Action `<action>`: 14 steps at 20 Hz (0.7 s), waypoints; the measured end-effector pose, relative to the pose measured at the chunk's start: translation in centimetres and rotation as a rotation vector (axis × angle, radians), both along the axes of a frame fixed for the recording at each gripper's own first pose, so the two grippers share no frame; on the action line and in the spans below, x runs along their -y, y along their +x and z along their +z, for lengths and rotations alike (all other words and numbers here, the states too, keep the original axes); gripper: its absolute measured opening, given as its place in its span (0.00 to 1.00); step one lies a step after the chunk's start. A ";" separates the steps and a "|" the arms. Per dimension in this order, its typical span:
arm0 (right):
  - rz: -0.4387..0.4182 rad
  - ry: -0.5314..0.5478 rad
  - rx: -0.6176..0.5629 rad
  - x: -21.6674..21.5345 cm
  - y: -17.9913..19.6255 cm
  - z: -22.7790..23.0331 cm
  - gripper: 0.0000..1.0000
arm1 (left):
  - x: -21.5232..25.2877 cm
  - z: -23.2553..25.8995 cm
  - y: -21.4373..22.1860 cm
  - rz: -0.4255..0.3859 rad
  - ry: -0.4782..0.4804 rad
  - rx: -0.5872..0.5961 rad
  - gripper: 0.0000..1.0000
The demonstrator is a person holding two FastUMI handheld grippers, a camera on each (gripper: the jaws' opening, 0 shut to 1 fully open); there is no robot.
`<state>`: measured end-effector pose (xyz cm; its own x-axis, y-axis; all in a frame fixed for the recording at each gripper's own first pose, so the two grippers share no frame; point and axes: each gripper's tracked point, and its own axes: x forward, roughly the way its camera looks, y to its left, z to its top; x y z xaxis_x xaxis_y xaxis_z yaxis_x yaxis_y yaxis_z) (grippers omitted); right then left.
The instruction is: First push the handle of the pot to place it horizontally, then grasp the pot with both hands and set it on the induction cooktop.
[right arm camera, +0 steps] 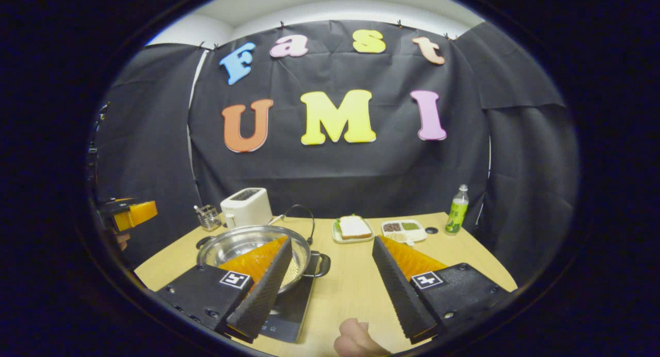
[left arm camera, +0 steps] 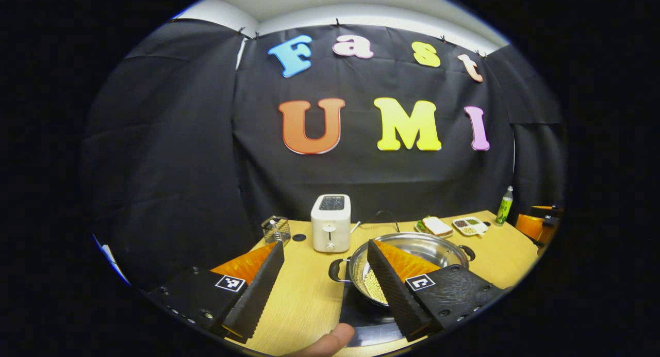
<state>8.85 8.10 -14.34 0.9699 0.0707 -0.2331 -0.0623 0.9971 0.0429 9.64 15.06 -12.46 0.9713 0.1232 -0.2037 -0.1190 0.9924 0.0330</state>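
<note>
Left gripper view has the left tongs (left arm camera: 325, 290) spread wide and holding nothing, raised above the surface (left arm camera: 304, 290), with a fingertip (left arm camera: 330, 341) at the lower edge. Their right finger overlaps the steel pot (left arm camera: 412, 248), which sits on the black induction cooktop (left arm camera: 361, 310). Bare wood lies left of the pot, up to the white toaster (left arm camera: 331, 223). Right gripper view shows the right tongs (right arm camera: 330, 290) equally wide and empty, right of the pot (right arm camera: 247, 246); open surface (right arm camera: 350, 285) runs between them toward the sandwich plate (right arm camera: 353, 228).
</note>
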 end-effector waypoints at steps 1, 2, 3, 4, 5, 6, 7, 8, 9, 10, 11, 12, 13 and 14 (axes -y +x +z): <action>0.003 0.003 0.019 0.0 -1.3 0.9 0.97 | 0.0 1.4 -1.4 0.010 -0.005 0.025 0.97; 0.008 0.008 0.038 0.0 -2.6 1.8 0.98 | 0.0 2.5 -3.1 0.020 -0.011 0.041 0.96; 0.011 0.014 0.058 0.0 -3.7 2.7 0.99 | 0.2 3.5 -4.2 0.028 -0.013 0.059 0.96; 0.015 0.017 0.079 0.0 -4.9 3.5 0.97 | 0.4 4.6 -5.5 0.031 -0.006 0.080 0.96; 0.019 0.014 0.098 -0.1 -6.0 4.3 0.97 | 0.6 5.6 -6.9 0.025 0.004 0.109 0.96; 0.021 0.005 0.109 -0.1 -7.1 4.5 0.97 | 1.0 6.6 -8.3 0.022 0.005 0.141 0.96; 0.024 0.001 0.125 -0.1 -8.1 4.9 0.98 | 1.4 7.1 -9.6 0.017 -0.010 0.165 0.96; 0.030 0.000 0.147 -0.3 -8.9 5.3 0.97 | 2.0 7.5 -10.9 0.011 -0.025 0.185 0.96; 0.034 -0.005 0.159 -0.4 -9.7 5.6 0.97 | 2.4 7.9 -12.0 0.003 -0.033 0.199 0.96; 0.030 -0.004 0.166 -0.2 -10.4 5.7 0.97 | 2.7 8.0 -13.1 -0.002 -0.029 0.208 0.96; 0.027 -0.006 0.171 -0.1 -11.2 5.9 0.98 | 2.9 8.2 -14.1 0.000 -0.015 0.217 0.96; 0.024 -0.011 0.184 0.1 -12.0 6.4 0.97 | 3.4 8.5 -14.8 -0.009 -0.001 0.232 0.96; 0.023 -0.012 0.202 0.1 -12.7 6.9 0.97 | 4.1 8.1 -15.6 -0.023 0.002 0.224 0.96; 0.024 -0.005 0.215 0.2 -13.4 7.2 0.98 | 4.6 7.9 -16.3 -0.013 -0.013 0.233 0.95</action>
